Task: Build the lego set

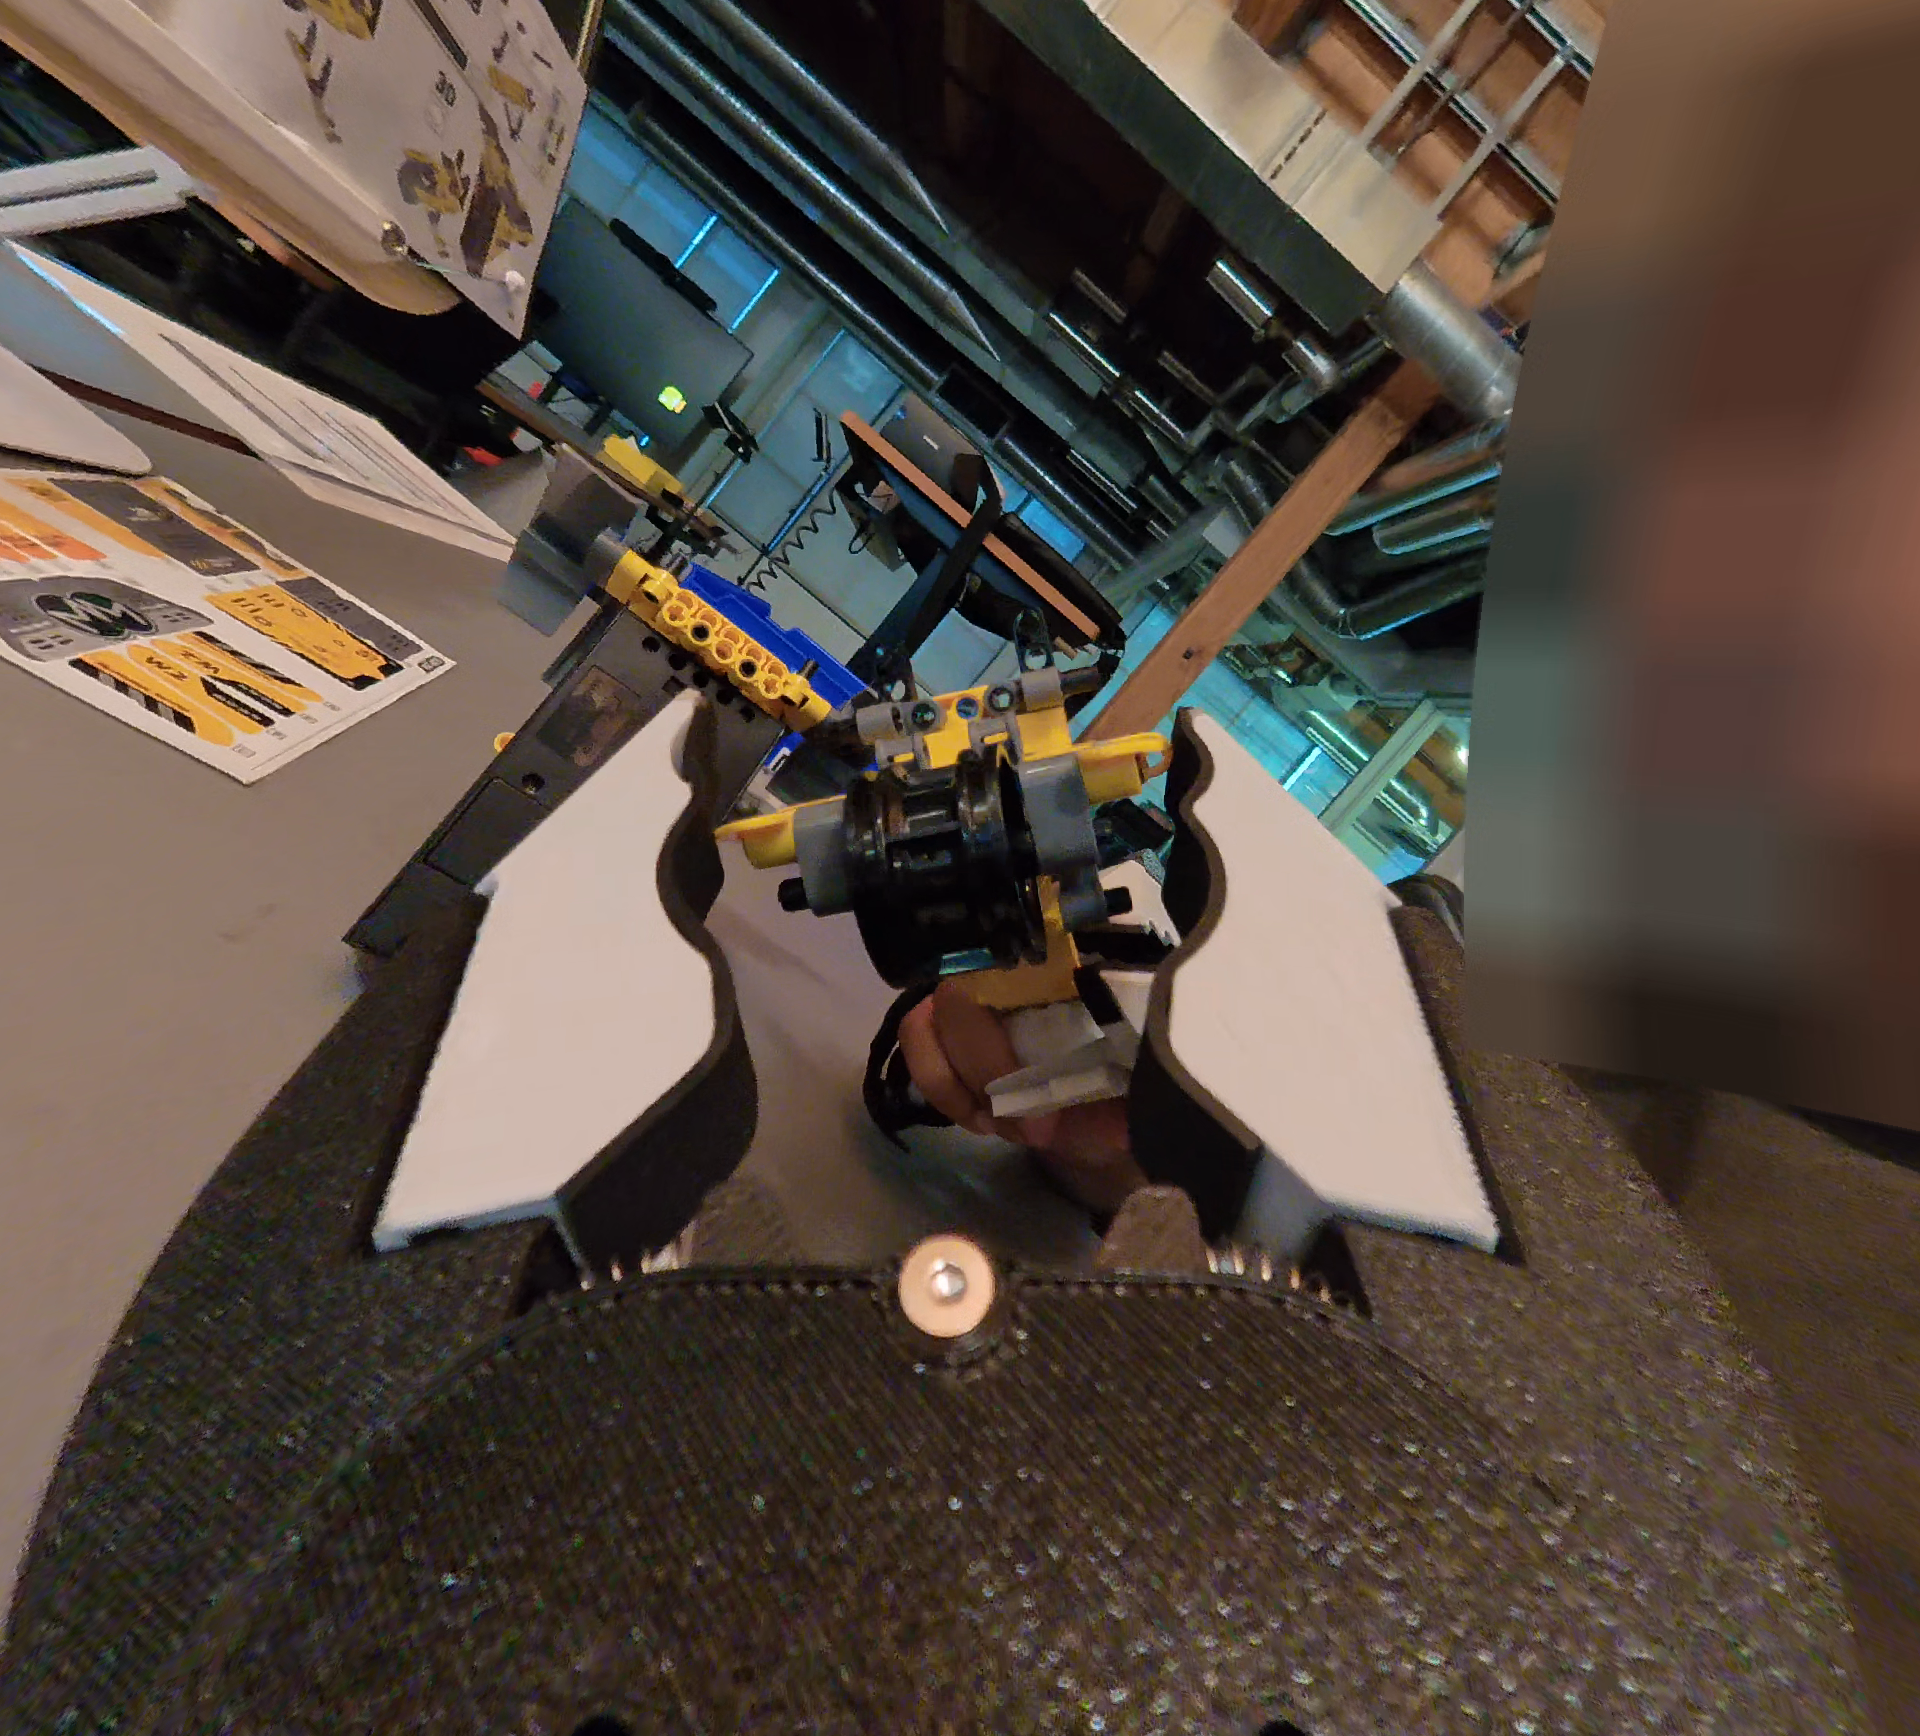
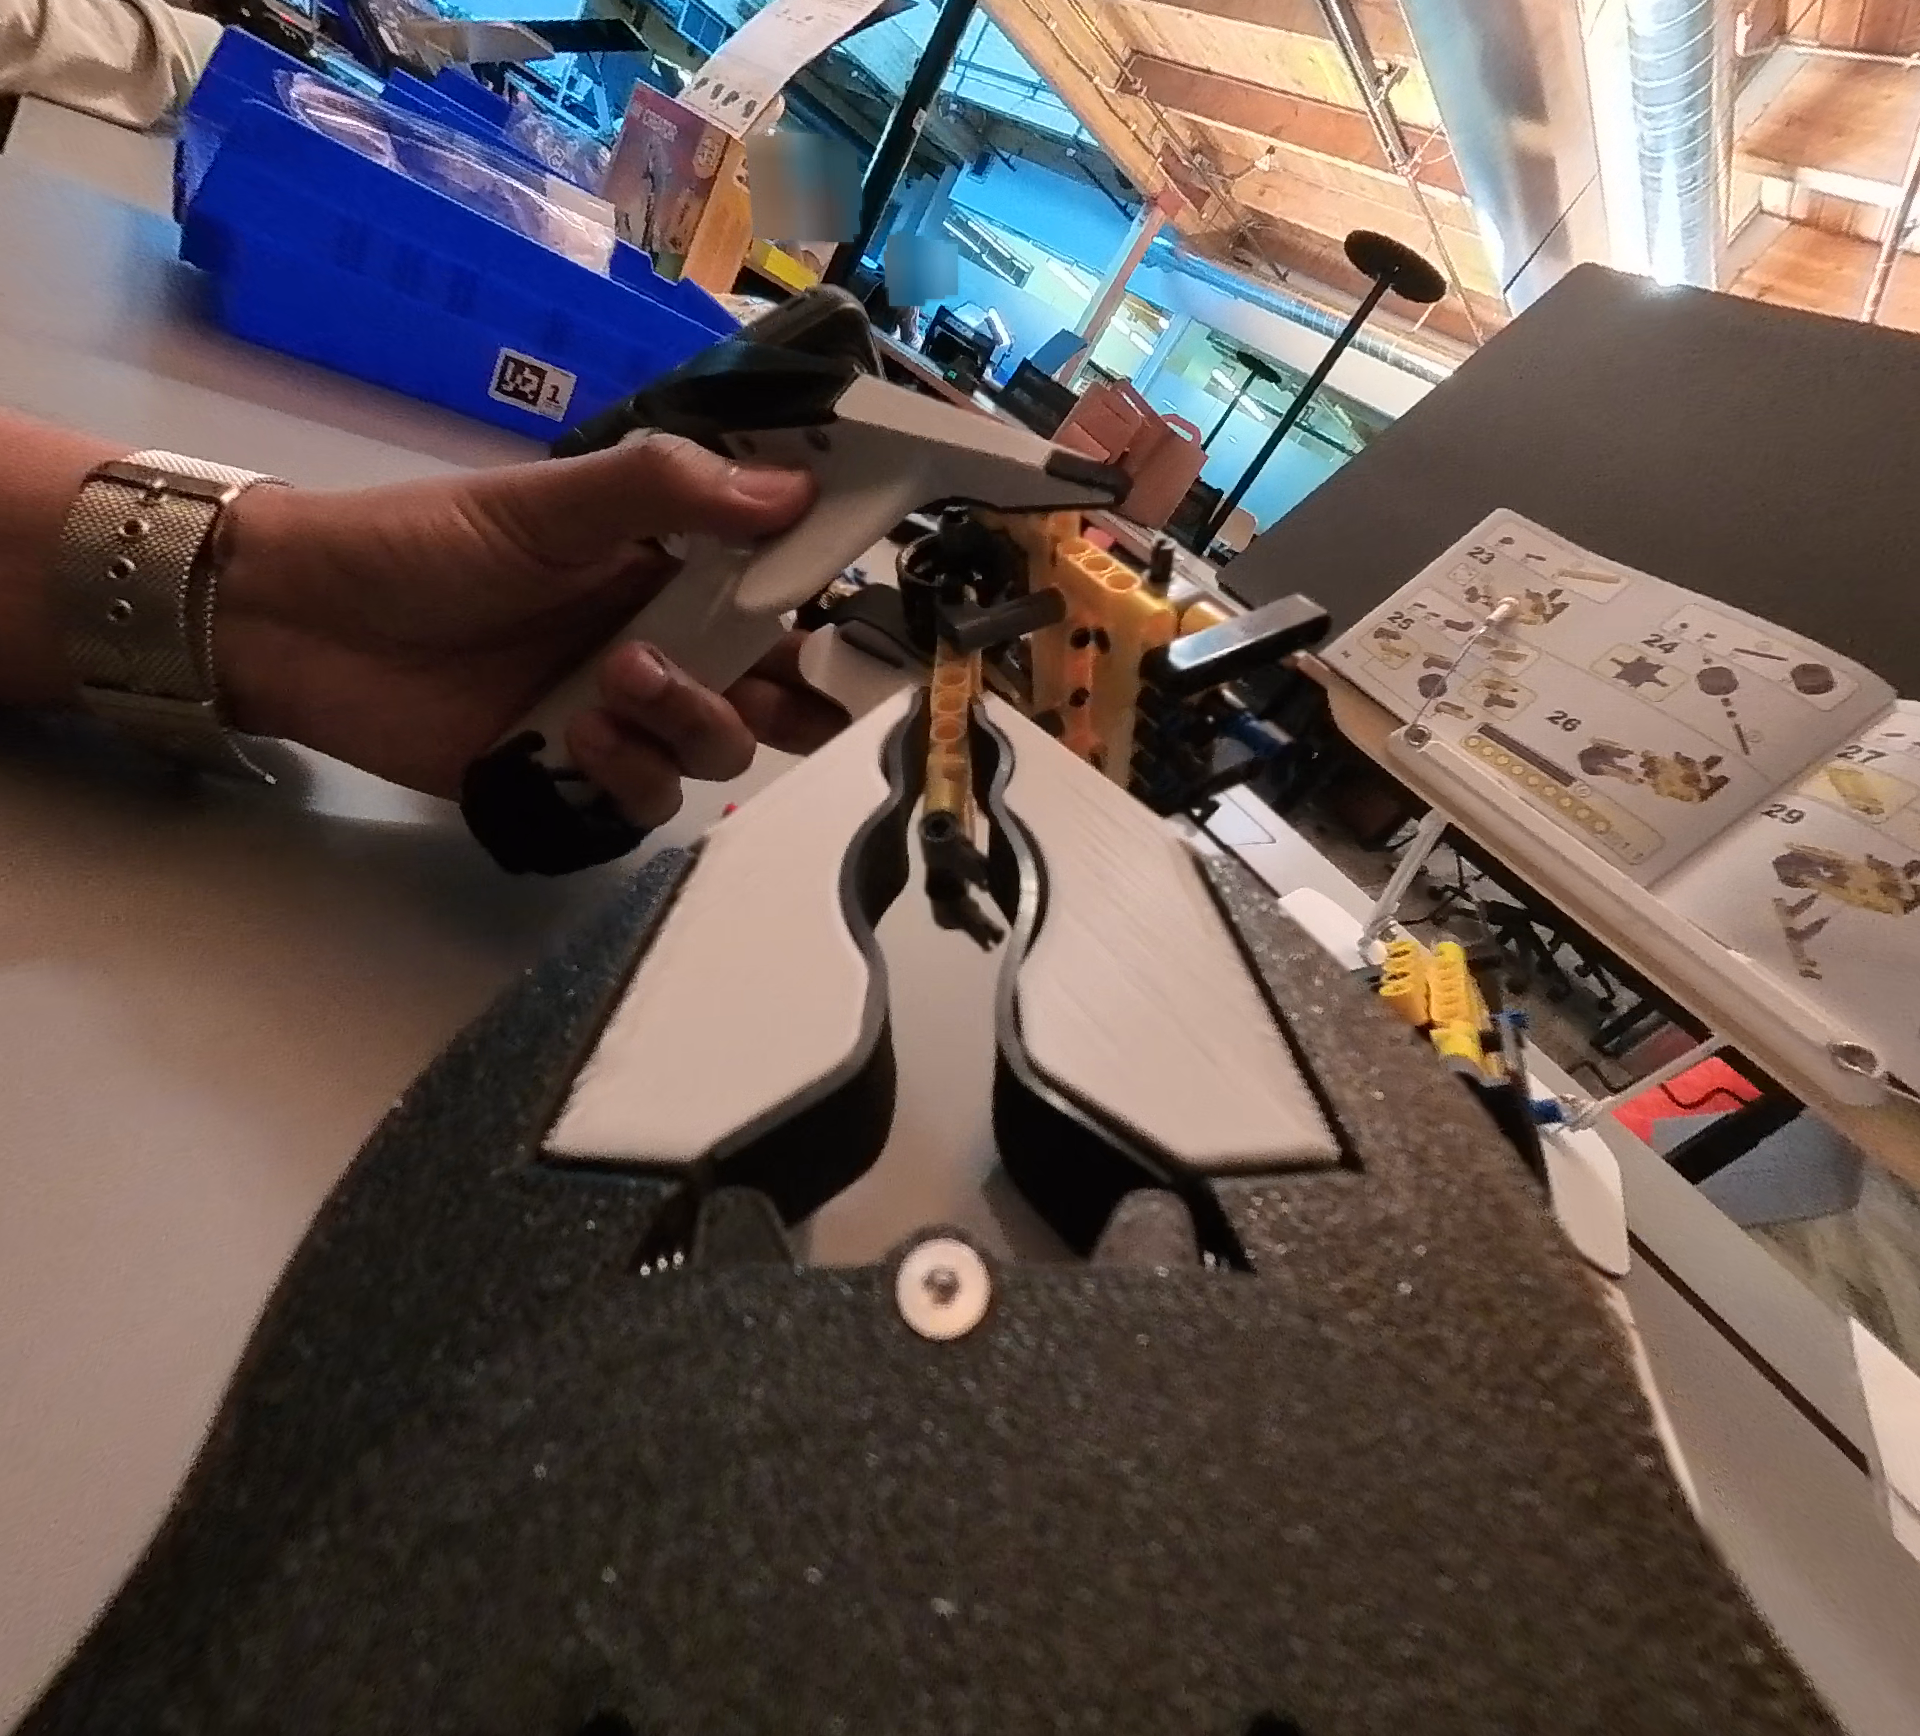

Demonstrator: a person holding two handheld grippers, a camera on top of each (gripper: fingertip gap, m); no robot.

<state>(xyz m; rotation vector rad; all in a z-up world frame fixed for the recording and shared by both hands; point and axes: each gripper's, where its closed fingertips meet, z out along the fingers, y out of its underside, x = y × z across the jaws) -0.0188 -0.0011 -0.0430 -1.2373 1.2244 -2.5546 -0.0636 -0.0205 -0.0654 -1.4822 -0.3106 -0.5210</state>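
Note:
A yellow, black and grey brick model (image 1: pixel 966 813) with a black wheel hub (image 1: pixel 940 865) is held up above the table. My left gripper (image 1: pixel 945 730) is open wide, with the model's top between its fingertips (image 1: pixel 1236 813). My right gripper (image 2: pixel 951 710) is shut on a thin yellow beam (image 2: pixel 948 730) at the model's lower end, and a black pin (image 2: pixel 951 865) hangs between its fingers. In the left wrist view the right gripper's white tips (image 1: pixel 1049 1068) and a hand show below the model. In the right wrist view a hand (image 2: pixel 416 606) holds the left gripper (image 2: pixel 914 471) over the hub (image 2: pixel 930 569).
The grey table (image 1: pixel 156 1011) carries a sticker sheet (image 1: pixel 208 637) and a black and yellow brick part (image 1: pixel 665 678). An open instruction booklet (image 2: pixel 1610 699) rests on a stand. Blue bins (image 2: pixel 416 252), a yellow box (image 2: pixel 686 180) and a person's sleeve (image 2: pixel 62 24) are behind. Loose yellow bricks (image 2: pixel 1434 990) lie by the stand.

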